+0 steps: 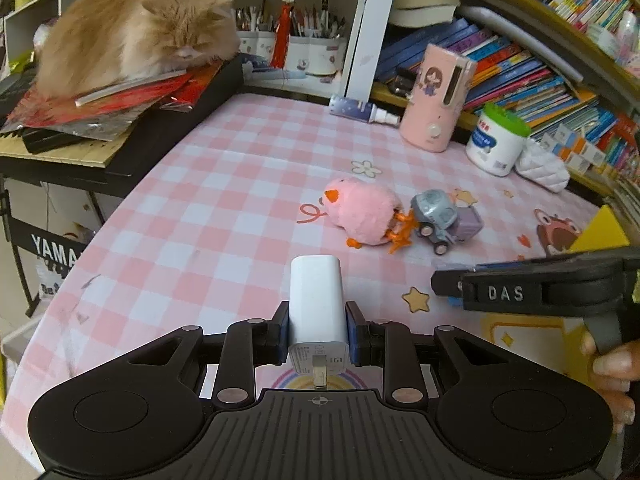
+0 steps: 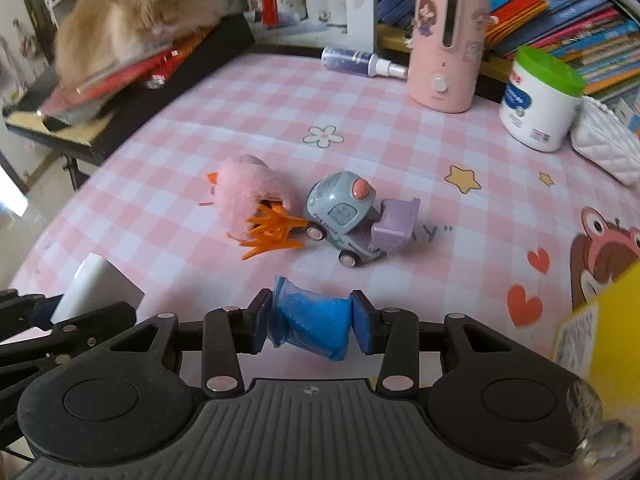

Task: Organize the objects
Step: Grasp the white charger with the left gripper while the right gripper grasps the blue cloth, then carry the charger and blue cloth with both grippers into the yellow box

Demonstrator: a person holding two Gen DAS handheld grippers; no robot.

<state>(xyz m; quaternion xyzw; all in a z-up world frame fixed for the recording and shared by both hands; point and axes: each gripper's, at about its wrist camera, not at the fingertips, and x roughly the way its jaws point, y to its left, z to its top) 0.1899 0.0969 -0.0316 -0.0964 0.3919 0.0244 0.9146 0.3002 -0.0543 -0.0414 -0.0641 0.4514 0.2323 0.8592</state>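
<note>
My left gripper (image 1: pixel 317 320) is shut on a white charger plug (image 1: pixel 317 304), held above the pink checked tablecloth (image 1: pixel 208 200). My right gripper (image 2: pixel 312 316) is shut on a blue squashed packet (image 2: pixel 314 322). The right gripper also shows in the left wrist view (image 1: pixel 520 288) at the right. The charger shows in the right wrist view (image 2: pixel 96 288) at the lower left. A pink plush chick (image 1: pixel 362 216) (image 2: pixel 250 196) lies on its side in the table's middle, touching a grey-and-purple toy truck (image 1: pixel 444 218) (image 2: pixel 356 216).
An orange cat (image 1: pixel 136 28) sleeps on papers over a black keyboard at the back left. A pink humidifier (image 1: pixel 436 100), a spray bottle (image 1: pixel 362 110), a white green-lidded jar (image 1: pixel 498 140) and a white quilted pouch (image 1: pixel 542 166) stand at the back. A yellow box (image 2: pixel 600 320) is at the right. Bookshelves line the right.
</note>
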